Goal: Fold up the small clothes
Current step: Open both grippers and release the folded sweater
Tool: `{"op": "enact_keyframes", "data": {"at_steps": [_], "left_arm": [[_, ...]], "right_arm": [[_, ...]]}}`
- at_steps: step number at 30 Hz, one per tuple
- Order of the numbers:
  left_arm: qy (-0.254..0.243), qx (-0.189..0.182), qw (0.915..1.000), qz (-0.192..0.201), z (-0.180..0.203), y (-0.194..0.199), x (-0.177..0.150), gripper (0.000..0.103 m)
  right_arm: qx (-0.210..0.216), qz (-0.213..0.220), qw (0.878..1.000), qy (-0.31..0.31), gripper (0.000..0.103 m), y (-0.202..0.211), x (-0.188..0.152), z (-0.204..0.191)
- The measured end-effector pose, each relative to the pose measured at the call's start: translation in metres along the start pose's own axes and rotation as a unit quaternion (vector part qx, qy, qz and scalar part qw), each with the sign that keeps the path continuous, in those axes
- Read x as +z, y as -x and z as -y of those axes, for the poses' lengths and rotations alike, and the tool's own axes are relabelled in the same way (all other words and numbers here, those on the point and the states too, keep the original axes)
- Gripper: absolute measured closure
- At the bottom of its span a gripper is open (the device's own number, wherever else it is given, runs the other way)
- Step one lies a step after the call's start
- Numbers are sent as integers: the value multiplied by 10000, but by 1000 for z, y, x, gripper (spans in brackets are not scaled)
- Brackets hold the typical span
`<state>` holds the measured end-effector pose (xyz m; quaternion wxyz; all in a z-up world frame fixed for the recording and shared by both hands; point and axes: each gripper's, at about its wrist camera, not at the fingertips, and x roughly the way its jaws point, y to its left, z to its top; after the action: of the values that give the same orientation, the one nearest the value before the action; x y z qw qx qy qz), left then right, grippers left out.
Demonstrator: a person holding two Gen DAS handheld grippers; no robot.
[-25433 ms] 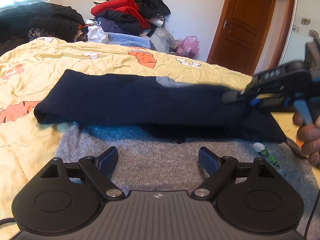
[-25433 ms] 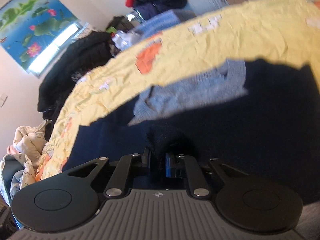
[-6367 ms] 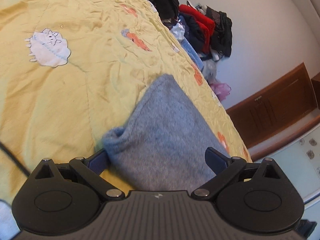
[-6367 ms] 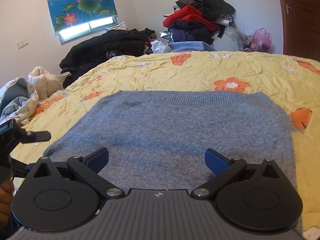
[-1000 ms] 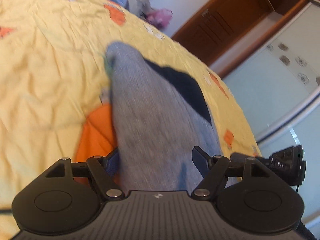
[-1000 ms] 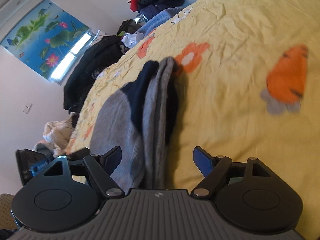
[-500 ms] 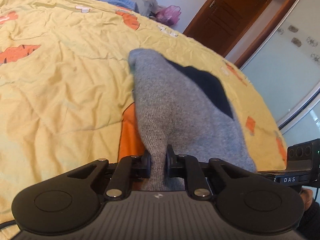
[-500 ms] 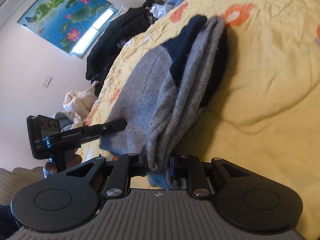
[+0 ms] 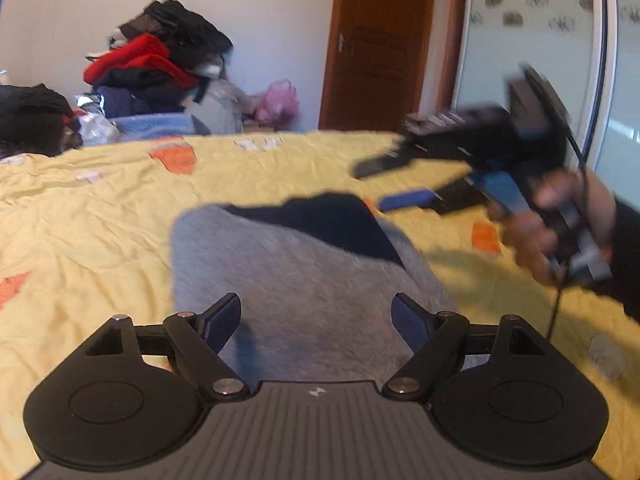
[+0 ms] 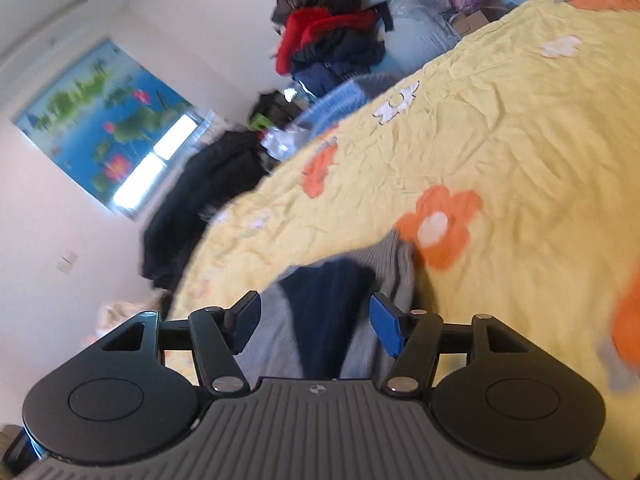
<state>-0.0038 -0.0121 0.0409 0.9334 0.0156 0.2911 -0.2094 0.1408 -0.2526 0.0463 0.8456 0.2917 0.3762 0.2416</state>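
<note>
A folded grey sweater [image 9: 296,276] with a navy part [image 9: 336,220] showing on top lies flat on the yellow bedspread [image 9: 88,216]. My left gripper [image 9: 316,320] is open just above the sweater's near edge, holding nothing. My right gripper [image 9: 394,184] is blurred in the left wrist view, raised to the right of the sweater with its jaws apart. In the right wrist view the right gripper [image 10: 314,324] is open over the sweater's end [image 10: 328,288], empty.
A pile of red, black and navy clothes [image 9: 156,68] sits beyond the bed's far edge, with a pink bag [image 9: 278,102] and a wooden door [image 9: 384,44] behind. Dark coats [image 10: 208,188] lie at the bed's far side under a window [image 10: 152,164].
Both grippers were shut on the folded sweater half a second ago. Now both have opened and let it go, and the sweater lies flat on the bed. The right gripper has lifted away.
</note>
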Motion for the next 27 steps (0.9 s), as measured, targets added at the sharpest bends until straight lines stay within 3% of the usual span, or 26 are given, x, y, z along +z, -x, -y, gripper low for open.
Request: {"op": "enact_keyframes", "data": {"at_steps": [3,4,5,6,12,15,16,17,19,25,27], "left_arm": [[-22,-4,9999,-159,8,-16,-10,20],[20,-42,9998,-218,8,-19,-13,20],[60,-49,9996,-262,8,-21,-16,20],[60,-53,9996,-288,8,-23,-17,20],[-14,7,9993,-365,11,-28,-19,20],[0,20,9993,-376,12,-26,-19,20],[4,20,9992,-387,11,-25,-19,20],[18,16,9992,-395,10,-24,-19,20],[59,11,9992,-403,9,-23,-19,20],[280,167,9985,-433,5,-5,-13,20],[439,288,9984,-216,-5,14,-11,20]], "right_arm": [[-110,-392,9990,156,53,-35,1,-8],[-145,-520,9982,275,62,-42,-1,-10],[-265,-612,9968,447,80,-49,-3,-15],[-429,-607,9952,630,87,-52,-3,-17],[-664,-482,9953,513,90,-58,2,1],[-617,-231,9969,437,78,-43,-9,-3],[-589,-89,9975,368,68,-33,-12,-5],[-520,79,9982,295,49,-20,-16,-6],[-447,378,9980,232,21,6,-29,-9],[-556,103,9968,564,19,53,-75,-12],[-672,-112,9964,500,19,60,-88,-7]]}}
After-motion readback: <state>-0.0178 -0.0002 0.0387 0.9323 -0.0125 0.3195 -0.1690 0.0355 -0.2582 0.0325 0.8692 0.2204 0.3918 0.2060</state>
